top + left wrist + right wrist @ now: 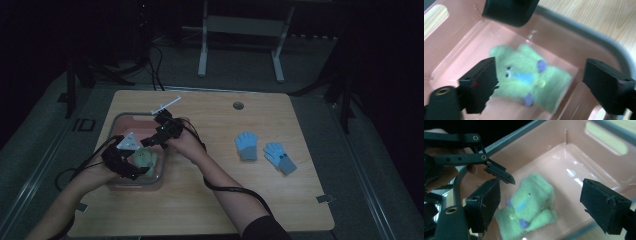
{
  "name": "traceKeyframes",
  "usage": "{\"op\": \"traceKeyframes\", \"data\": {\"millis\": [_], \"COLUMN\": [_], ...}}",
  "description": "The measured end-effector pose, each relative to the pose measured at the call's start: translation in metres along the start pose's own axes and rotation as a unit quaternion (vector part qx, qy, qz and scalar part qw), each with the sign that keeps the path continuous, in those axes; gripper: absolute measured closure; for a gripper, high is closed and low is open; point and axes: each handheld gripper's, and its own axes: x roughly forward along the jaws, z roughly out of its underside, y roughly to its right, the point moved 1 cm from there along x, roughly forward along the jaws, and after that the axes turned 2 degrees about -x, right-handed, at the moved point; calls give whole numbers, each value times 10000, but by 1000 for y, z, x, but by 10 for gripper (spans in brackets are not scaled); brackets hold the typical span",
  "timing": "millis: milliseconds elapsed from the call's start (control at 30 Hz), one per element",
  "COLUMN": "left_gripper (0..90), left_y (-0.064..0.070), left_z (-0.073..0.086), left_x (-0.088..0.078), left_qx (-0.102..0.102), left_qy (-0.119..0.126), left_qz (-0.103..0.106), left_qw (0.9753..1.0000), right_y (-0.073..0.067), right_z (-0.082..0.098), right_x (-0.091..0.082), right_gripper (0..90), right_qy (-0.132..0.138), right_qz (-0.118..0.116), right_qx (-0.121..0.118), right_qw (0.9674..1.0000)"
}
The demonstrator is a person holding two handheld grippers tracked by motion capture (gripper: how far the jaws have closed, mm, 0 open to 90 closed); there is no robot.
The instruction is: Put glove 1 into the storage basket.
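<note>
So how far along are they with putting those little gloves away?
Done: a green glove lies in the pink bin. In hand: nothing; both the left tongs and right tongs hang open above it. Left, probably: two blue gloves on the table.

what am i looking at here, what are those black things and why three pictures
A person holds a hand-operated two-jaw gripper in each hand. The high view looks down on a wooden table; there the left gripper and right gripper hover over a pink bin. The other two pictures come from cameras riding on each gripper. Inside the bin lies a green glove. Both grippers' jaws stand open and hold nothing. Two blue gloves lie on the table to the right.
</note>
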Motion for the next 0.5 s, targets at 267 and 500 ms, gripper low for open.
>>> {"op": "traceKeyframes", "data": {"millis": [267,500], "left_gripper": [86,58], "left_y": [16,32], "left_z": [-19,-37], "left_x": [1,6], "left_qx": [-197,-255], "left_qy": [115,262], "left_qz": [5,193], "left_qw": [9997,9991], "right_y": [11,17], "right_z": [20,40], "right_x": [-26,-42], "right_gripper": [151,142], "right_qy": [108,53], "right_qz": [102,312], "right_qx": [-50,-187], "right_qw": [9999,9993]}}
